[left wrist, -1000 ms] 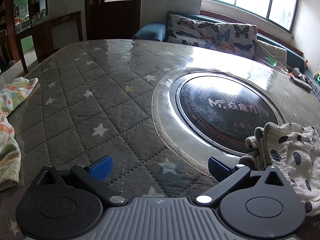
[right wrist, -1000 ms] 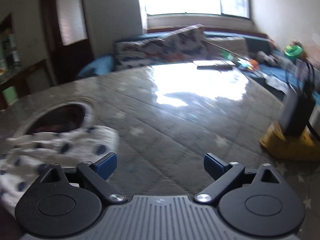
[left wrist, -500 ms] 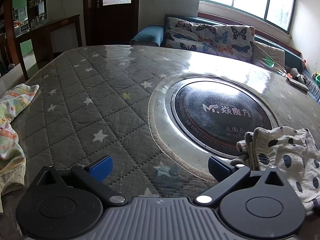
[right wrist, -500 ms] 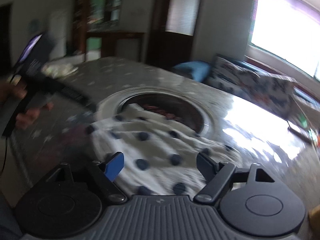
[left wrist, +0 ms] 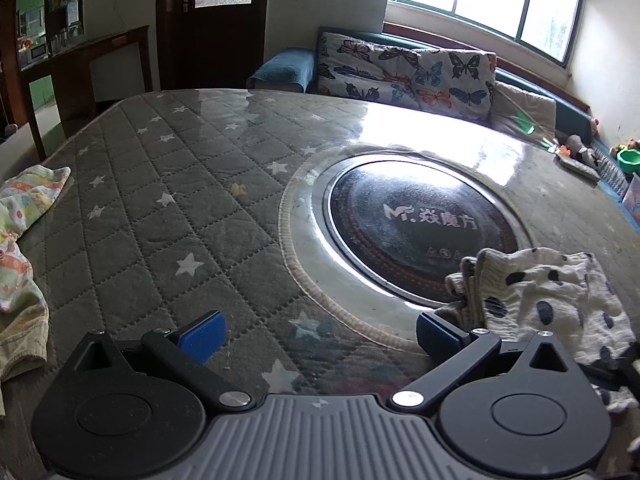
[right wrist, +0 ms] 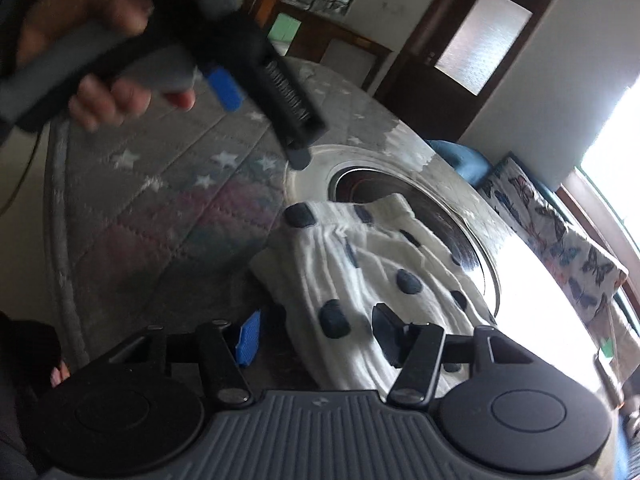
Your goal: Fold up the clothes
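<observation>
I read the left gripper as wide open, its 2 blue pads spread over the quilted star-print table cover with nothing between them. Its right pad sits just beside the bunched edge of the polka-dot garment, which lies at the near rim of the round black hotplate set into the table.

The left wrist view alone shows a second, pastel-print garment crumpled at the table's left edge, the butterfly-print cushion and the window behind it.

I read the right gripper as open to a moderate gap. It is tilted, with the polka-dot garment between its fingers; I cannot tell whether either finger touches the cloth. The garment partly overlaps the hotplate recess.

The right wrist view alone shows the person's left hand wrapped around the left gripper's handle, blurred, above the table cover.
</observation>
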The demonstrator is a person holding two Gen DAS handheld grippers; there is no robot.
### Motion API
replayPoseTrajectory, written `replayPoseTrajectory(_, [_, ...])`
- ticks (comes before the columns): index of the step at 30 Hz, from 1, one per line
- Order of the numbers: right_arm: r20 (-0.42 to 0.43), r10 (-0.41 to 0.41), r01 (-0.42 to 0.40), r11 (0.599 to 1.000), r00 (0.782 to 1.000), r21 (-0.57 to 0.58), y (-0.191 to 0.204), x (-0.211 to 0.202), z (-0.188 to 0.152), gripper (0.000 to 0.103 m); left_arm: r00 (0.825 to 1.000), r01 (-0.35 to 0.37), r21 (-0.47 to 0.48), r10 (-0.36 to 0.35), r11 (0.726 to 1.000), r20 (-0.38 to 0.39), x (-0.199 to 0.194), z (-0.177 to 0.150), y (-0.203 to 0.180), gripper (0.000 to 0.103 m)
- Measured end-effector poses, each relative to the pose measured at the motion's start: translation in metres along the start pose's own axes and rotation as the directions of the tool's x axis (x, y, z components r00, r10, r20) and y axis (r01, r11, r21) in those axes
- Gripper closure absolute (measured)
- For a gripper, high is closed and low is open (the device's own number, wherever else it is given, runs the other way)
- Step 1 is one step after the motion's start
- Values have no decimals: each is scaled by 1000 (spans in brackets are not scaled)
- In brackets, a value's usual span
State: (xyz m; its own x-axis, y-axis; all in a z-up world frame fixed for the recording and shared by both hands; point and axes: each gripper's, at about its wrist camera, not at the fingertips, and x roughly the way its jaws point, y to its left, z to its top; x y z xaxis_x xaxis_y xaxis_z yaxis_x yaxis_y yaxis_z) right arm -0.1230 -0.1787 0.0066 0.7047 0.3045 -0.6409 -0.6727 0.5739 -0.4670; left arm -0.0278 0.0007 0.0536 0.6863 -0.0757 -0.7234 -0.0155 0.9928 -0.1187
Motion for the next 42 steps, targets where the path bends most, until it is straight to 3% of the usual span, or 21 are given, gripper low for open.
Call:
replayPoseTrajectory(3, [-6, -23, 23, 1000, 1000, -7, 2, 7, 0, 53, 999, 53, -26, -54, 998, -11, -5, -1, -1, 0])
replayPoseTrajectory(9, [0, 11, -10, 993, 1000, 114, -12, 7, -3, 78, 986, 155, -93, -160, 984, -54, -3, -3, -12, 0])
replayPoseTrajectory(13, [30, 19, -25, 979, 999, 204, -26, -1, -8, 85, 960, 241, -233, -267, 942, -88, 6, -4, -9, 0])
replayPoseTrajectory(17, [56, 24, -38, 961, 998, 275, -38, -10, -13, 87, 928, 310, -329, -359, 892, -101, 14, -2, -9, 0])
replayPoseTrajectory(30, [95, 12, -43, 944, 995, 328, -48, -25, -23, 88, 893, 325, -434, -423, 840, -150, 38, 0, -19, 0])
replayPoseTrajectory(35, [103, 12, -46, 939, 995, 340, -53, -26, -21, 88, 862, 360, -462, -478, 811, -167, 49, 0, -25, 0])
replayPoseTrajectory(38, [104, 13, -49, 938, 994, 342, -55, -25, -23, 88, 846, 383, -459, -504, 801, -174, 54, 1, -28, 4])
replayPoseTrajectory(42, [106, 13, -50, 937, 994, 346, -56, -25, -21, 88, 822, 415, -457, -539, 787, -183, 58, 0, -30, 20])
